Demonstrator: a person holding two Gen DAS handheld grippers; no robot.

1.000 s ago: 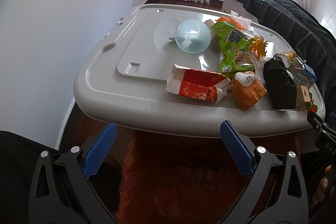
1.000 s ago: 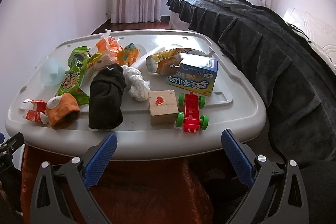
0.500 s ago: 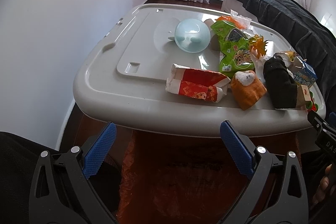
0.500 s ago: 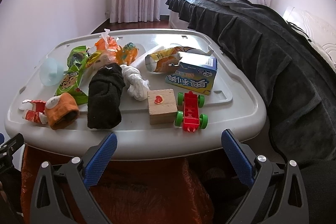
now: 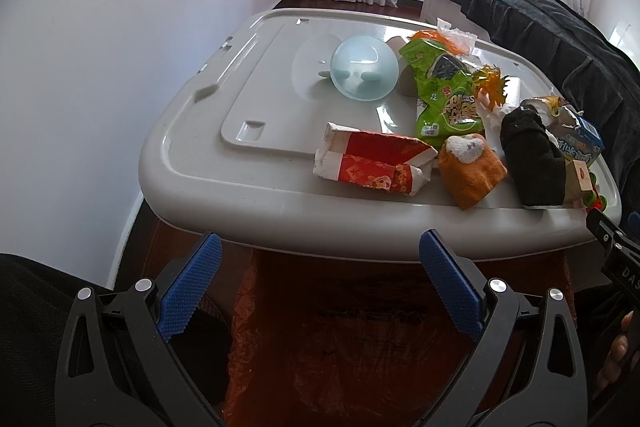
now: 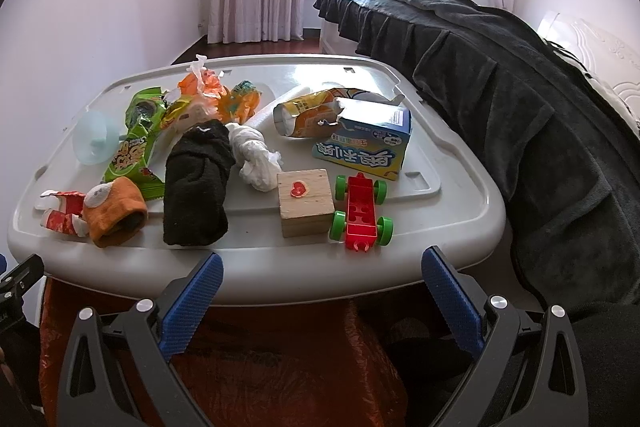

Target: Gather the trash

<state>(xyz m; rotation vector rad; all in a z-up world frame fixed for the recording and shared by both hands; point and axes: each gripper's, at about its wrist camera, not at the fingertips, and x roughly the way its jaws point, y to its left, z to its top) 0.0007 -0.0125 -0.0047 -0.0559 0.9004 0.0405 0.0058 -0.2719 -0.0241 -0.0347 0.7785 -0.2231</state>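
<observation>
A grey plastic lid (image 5: 240, 171) (image 6: 452, 195) serves as a table and carries mixed litter. On it lie a crushed red carton (image 5: 372, 163) (image 6: 60, 215), a green snack bag (image 5: 444, 99) (image 6: 132, 151), an orange wrapper (image 6: 200, 87), a crumpled white tissue (image 6: 256, 155), a crushed yellow can (image 6: 304, 115) and a torn blue box (image 6: 368, 147). An orange-red bag (image 5: 360, 347) (image 6: 260, 367) hangs open below the lid's near edge. My left gripper (image 5: 318, 283) and right gripper (image 6: 318, 291) are both open and empty, held over the bag just short of the lid.
Also on the lid are an orange sock (image 5: 472, 167), a rolled black sock (image 6: 196, 187), a wooden block (image 6: 306, 203), a red toy car (image 6: 362, 211) and a pale blue bowl (image 5: 364, 69). A dark blanket-covered bed (image 6: 520, 99) flanks the right side. A white wall (image 5: 100, 67) stands left.
Both views have shifted very slightly; the grippers stay open and nothing on the lid has moved.
</observation>
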